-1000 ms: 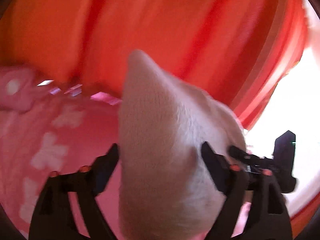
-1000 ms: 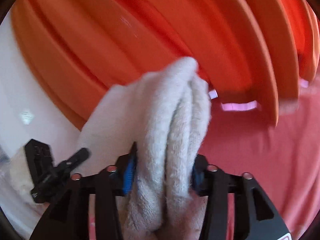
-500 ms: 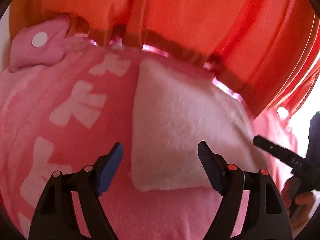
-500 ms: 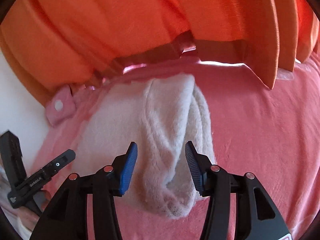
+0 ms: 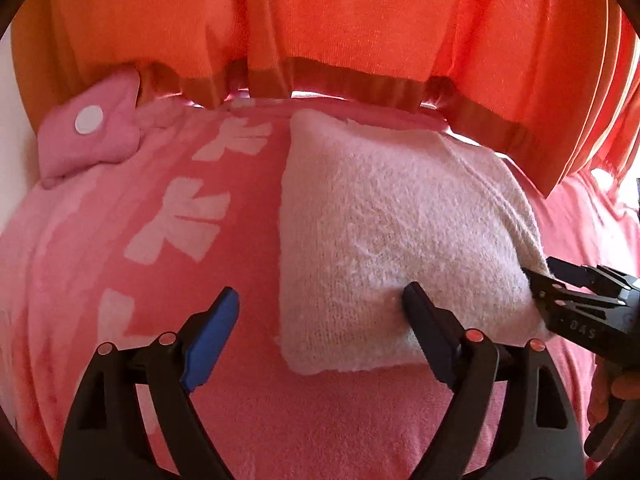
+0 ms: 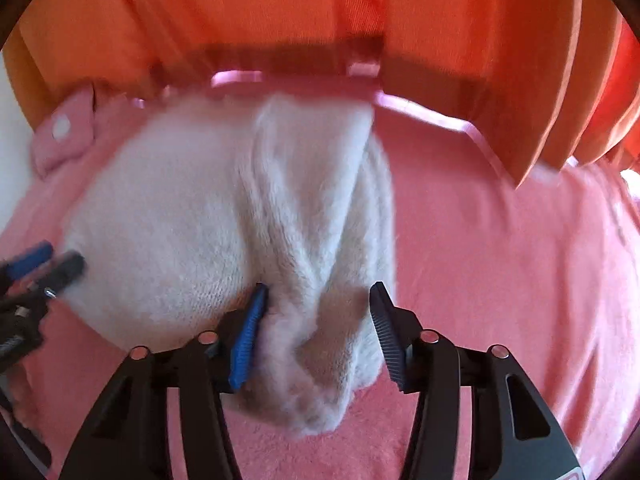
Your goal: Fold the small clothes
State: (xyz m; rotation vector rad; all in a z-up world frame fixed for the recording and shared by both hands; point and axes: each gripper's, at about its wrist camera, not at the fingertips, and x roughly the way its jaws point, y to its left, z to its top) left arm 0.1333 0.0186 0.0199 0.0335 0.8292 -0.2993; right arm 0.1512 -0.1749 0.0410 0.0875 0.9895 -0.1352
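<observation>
Left gripper (image 5: 320,312): jaws spread wide, holding nothing; its blue-padded finger (image 5: 212,332) sits over the pink towel (image 5: 120,240), its black finger over the near edge of the white garment (image 5: 392,232). Right gripper (image 6: 318,320): jaws parted, straddling the bunched near-right end of the white garment without clamping it; whether the pads touch the fabric cannot be told. The white garment lies folded into a compact, roughly rectangular pad on the pink towel, its thicker layered edge toward the right gripper. The pink towel bears pale bow-shaped prints to the left of the garment. A pink tab with a white dot (image 5: 90,138) lies at the towel's far left corner. An orange curtain (image 5: 340,20) hangs behind.
</observation>
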